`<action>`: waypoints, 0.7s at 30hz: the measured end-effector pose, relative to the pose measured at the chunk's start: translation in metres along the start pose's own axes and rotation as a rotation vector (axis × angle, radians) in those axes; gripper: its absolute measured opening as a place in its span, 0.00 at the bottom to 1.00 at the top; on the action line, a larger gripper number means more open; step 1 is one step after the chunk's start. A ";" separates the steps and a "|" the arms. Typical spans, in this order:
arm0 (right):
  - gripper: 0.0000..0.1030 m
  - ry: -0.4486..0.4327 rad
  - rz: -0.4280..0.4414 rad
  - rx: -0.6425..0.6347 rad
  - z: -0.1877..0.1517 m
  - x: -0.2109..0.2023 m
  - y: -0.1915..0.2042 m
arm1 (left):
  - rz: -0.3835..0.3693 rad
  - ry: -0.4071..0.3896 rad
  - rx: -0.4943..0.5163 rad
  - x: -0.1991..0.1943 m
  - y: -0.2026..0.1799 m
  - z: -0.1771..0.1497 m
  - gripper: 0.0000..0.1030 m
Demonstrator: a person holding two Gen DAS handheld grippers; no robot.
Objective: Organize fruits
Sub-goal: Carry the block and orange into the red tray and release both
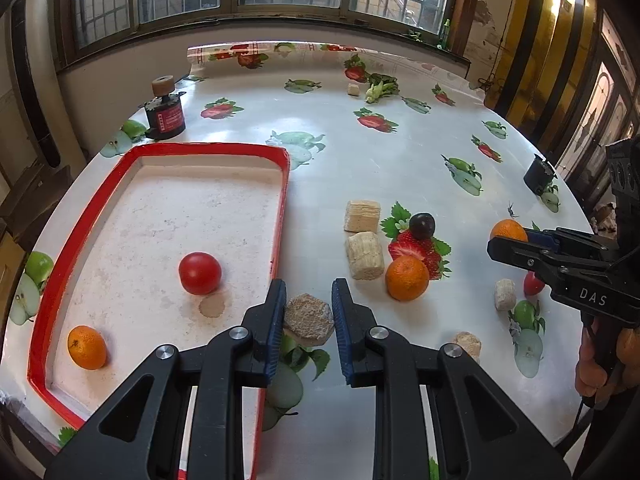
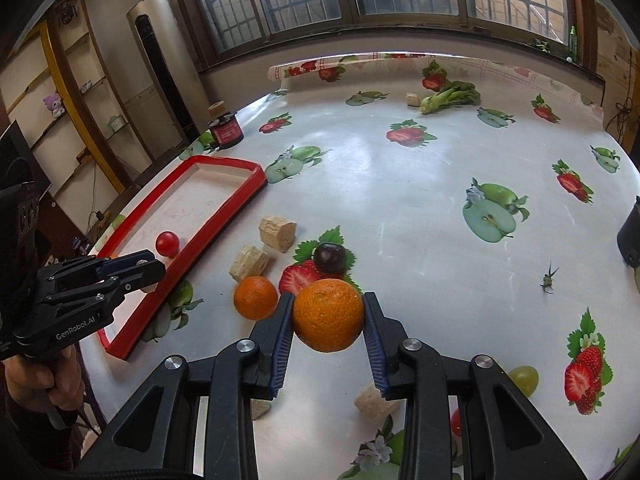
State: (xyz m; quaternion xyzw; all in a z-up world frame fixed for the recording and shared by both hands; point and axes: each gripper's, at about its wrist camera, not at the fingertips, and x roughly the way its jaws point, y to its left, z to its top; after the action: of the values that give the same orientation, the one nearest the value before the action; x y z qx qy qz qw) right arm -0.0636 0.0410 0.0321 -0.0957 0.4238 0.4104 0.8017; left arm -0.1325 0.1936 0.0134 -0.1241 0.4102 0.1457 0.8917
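The right gripper (image 2: pixel 327 322) has an orange (image 2: pixel 328 315) pinched between its pads, lifted off the table (image 2: pixel 400 184). It's round and smooth, so a loose squeeze could let it roll out, and on the way to the red tray (image 2: pixel 224 208) it passes over the second orange (image 2: pixel 256 297), the dark plum (image 2: pixel 329 258) and the pale blocks (image 2: pixel 249 263); a low carry could scatter them. The left gripper (image 1: pixel 308 320) hangs by the tray's edge, fingers parted and empty, a crumbly block (image 1: pixel 308 319) lying between them. In the tray: a tomato (image 1: pixel 200 273) and a small orange (image 1: pixel 87 347), well apart.
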 end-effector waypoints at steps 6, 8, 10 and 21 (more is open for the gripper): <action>0.33 0.011 0.027 -0.028 0.006 0.009 0.017 | 0.010 -0.002 -0.034 -0.002 0.016 0.001 0.20; 0.33 0.014 0.035 -0.036 0.008 0.011 0.023 | 0.014 -0.003 -0.044 -0.003 0.022 0.001 0.20; 0.33 0.017 0.043 -0.047 0.010 0.015 0.029 | 0.021 -0.005 -0.051 -0.004 0.027 0.001 0.20; 0.33 0.035 0.090 -0.107 0.023 0.033 0.065 | 0.051 -0.006 -0.089 -0.006 0.053 -0.001 0.20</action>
State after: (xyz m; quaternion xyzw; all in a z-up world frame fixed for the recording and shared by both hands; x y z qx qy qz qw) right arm -0.0877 0.1139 0.0340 -0.1264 0.4189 0.4665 0.7687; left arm -0.1559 0.2412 0.0126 -0.1527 0.4036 0.1867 0.8826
